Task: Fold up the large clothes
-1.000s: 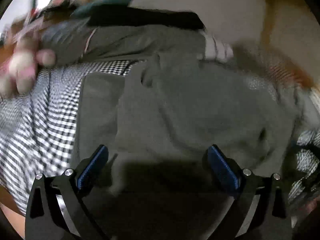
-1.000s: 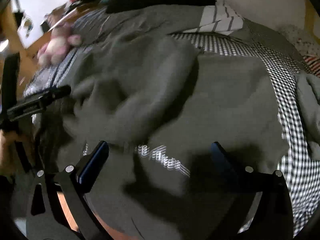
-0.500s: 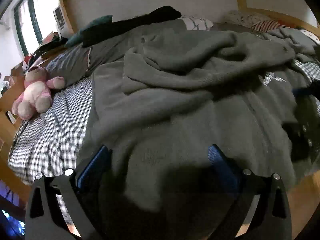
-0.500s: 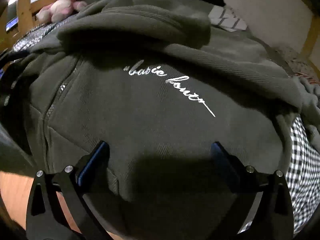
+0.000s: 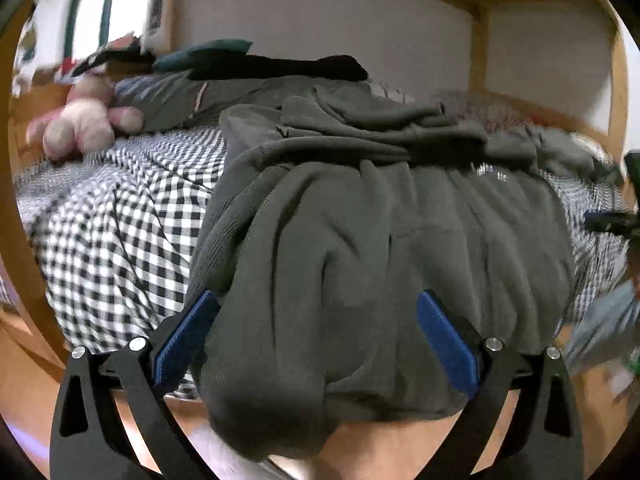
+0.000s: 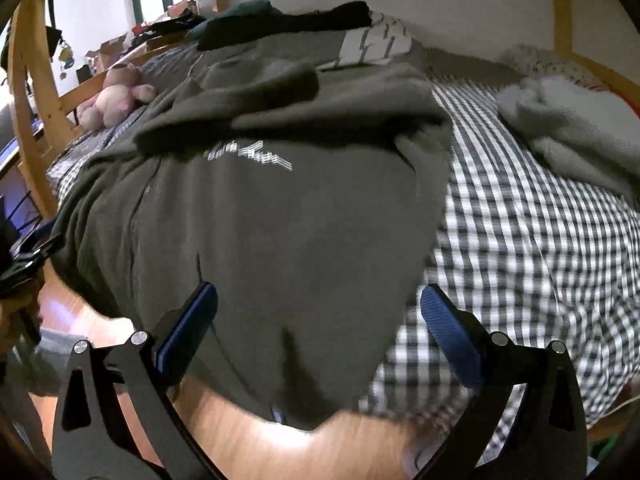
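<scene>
While the hoodie point(image 5: 360, 248) lies rumpled across the checked bed point(image 5: 120, 220), its hem drooping over the near edge, both claws stand wide and hold nothing. The left claw point(image 5: 316, 332) and right claw point(image 6: 316, 332) each frame that hem.

Both tools are showing the same build. The left gripper point(image 5: 316, 336) is wearing two black, angular finger arms with triangular cut-outs near their bases, and each arm is carrying a pair of round silver screw heads near its top edge. Ribbed blue pads point(image 5: 448, 344) are lining the inner faces of the fingers. The right gripper point(image 6: 320, 332) is displaying matching black arms, the same silver screws and the same ribbed blue pads point(image 6: 450, 340), with triangular openings showing through the lower part of each arm.
</scene>
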{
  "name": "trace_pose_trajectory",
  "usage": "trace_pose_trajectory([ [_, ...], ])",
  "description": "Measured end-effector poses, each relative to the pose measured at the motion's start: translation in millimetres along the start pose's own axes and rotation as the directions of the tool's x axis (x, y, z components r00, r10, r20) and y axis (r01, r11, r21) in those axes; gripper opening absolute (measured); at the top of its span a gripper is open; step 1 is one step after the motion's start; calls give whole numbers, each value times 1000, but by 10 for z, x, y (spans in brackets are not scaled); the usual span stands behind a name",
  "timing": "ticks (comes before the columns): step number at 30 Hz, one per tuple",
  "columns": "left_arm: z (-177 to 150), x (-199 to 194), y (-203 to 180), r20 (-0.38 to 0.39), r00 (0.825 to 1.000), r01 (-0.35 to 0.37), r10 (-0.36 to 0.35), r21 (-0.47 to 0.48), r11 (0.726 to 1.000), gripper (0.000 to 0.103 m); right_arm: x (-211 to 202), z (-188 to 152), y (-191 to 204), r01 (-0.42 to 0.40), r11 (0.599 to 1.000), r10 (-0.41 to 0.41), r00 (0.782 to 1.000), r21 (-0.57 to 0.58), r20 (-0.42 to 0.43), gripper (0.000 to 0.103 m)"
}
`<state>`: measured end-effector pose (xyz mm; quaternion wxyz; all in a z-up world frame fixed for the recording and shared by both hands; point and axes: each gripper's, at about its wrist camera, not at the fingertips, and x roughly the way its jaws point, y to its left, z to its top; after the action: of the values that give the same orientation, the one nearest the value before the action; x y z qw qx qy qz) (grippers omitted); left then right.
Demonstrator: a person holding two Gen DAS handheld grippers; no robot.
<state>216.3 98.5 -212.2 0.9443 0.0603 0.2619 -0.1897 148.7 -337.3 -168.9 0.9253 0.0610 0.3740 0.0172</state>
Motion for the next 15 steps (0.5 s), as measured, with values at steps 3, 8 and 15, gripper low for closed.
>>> trace_pose_trajectory([
  [3, -62, -175, 116, 35, 995, -92, 94, -36, 995, 98, -35, -292, -46, -14, 999, 12, 998, -34, -56, 100],
  [8, -359, -329, 505, 1, 992, -121, 123, -160, 980, 98, 184, -705, -149, -32, 999, 29, 985, -12, -172, 100],
  [15, -812, 260, 325, -150, 979, 121, -138, -113, 986, 98, 432, -918, -25, -91, 996, 88, 968, -3, -234, 100],
])
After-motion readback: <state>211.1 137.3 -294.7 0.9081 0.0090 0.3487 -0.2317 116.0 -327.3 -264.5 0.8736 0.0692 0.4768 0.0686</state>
